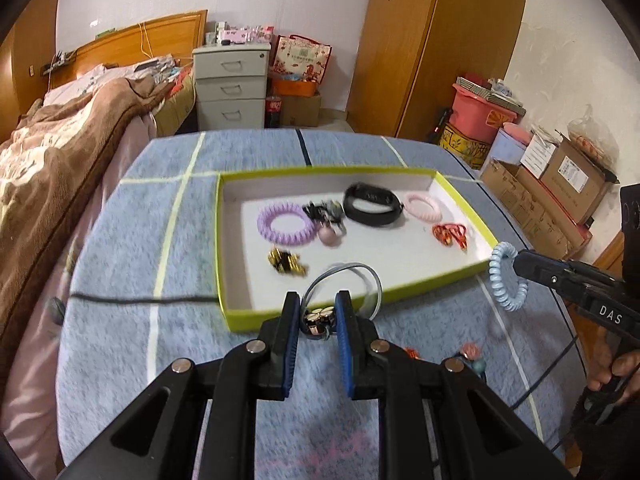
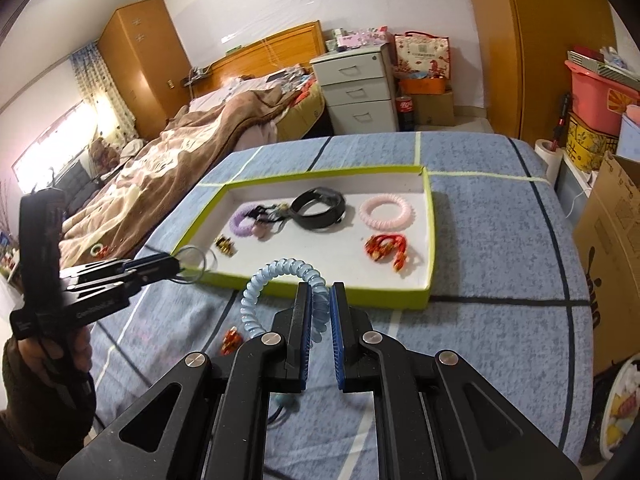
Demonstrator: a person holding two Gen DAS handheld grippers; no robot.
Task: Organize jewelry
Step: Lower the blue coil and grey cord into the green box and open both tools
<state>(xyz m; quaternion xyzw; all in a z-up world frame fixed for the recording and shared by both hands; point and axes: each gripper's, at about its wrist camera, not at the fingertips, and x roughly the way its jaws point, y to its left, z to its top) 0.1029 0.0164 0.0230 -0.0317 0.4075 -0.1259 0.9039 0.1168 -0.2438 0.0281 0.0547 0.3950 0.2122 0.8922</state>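
A white tray with a lime-green rim (image 1: 224, 280) (image 2: 426, 280) lies on the blue blanket. It holds a purple coil band (image 1: 285, 224), a pink coil band (image 2: 387, 211), a black wristband (image 1: 372, 204), a red piece (image 2: 386, 250), a gold piece (image 1: 286, 262) and a dark tangle. My left gripper (image 1: 318, 304) (image 2: 178, 267) is shut on a grey hair tie with a metal charm (image 1: 320, 318), held over the tray's near rim. My right gripper (image 2: 320, 292) (image 1: 516, 260) is shut on a light-blue coil band (image 2: 276, 280) (image 1: 505, 276) just outside the tray.
Small red and teal pieces (image 1: 468, 354) (image 2: 232, 340) lie loose on the blanket near me. A black cable (image 1: 140, 300) crosses the blanket at left. A bed (image 1: 60, 152) stands to the left, cardboard boxes (image 1: 552, 196) to the right, drawers (image 1: 230, 88) behind.
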